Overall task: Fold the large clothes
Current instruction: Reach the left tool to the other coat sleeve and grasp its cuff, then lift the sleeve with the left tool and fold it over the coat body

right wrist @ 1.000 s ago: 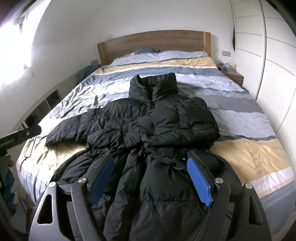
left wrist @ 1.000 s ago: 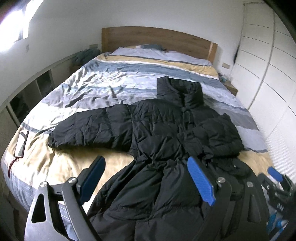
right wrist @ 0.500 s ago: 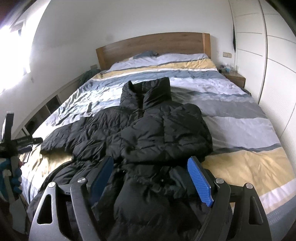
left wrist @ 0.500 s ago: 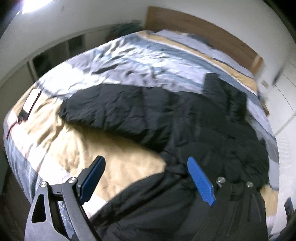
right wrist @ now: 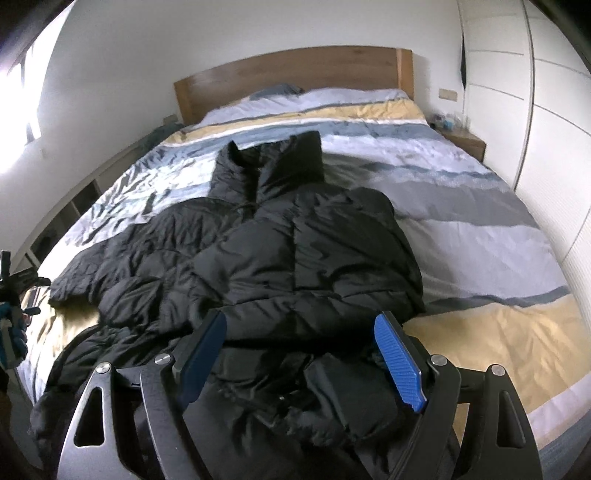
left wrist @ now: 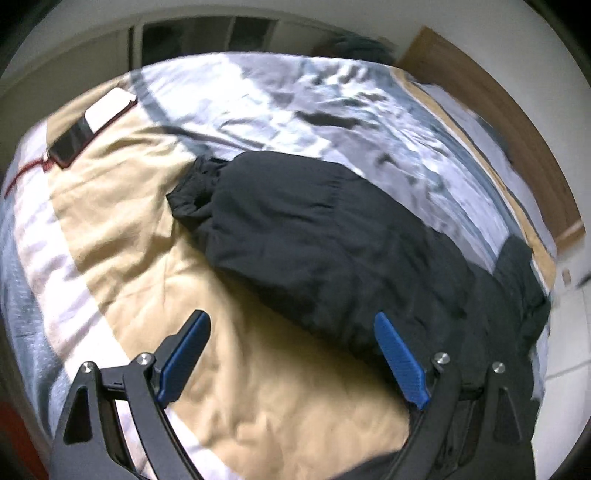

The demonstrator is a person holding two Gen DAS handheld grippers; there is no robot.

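Note:
A black puffer jacket lies front-up on the striped bed, collar toward the headboard. Its right sleeve is folded across the chest. Its left sleeve lies stretched out sideways, cuff toward the bed's left edge. My left gripper is open and empty, hovering above the tan stripe just short of that sleeve. My right gripper is open and empty, above the jacket's lower front. The left gripper also shows at the far left of the right wrist view.
A phone with a red cable lies near the bed's left edge. The wooden headboard is at the far end. White wardrobe doors stand along the right, with a nightstand. Low shelving runs along the left wall.
My left gripper has swung left and tilted down toward the outstretched sleeve and its cuff. My right gripper has moved slightly forward over the jacket. The jacket has not moved.

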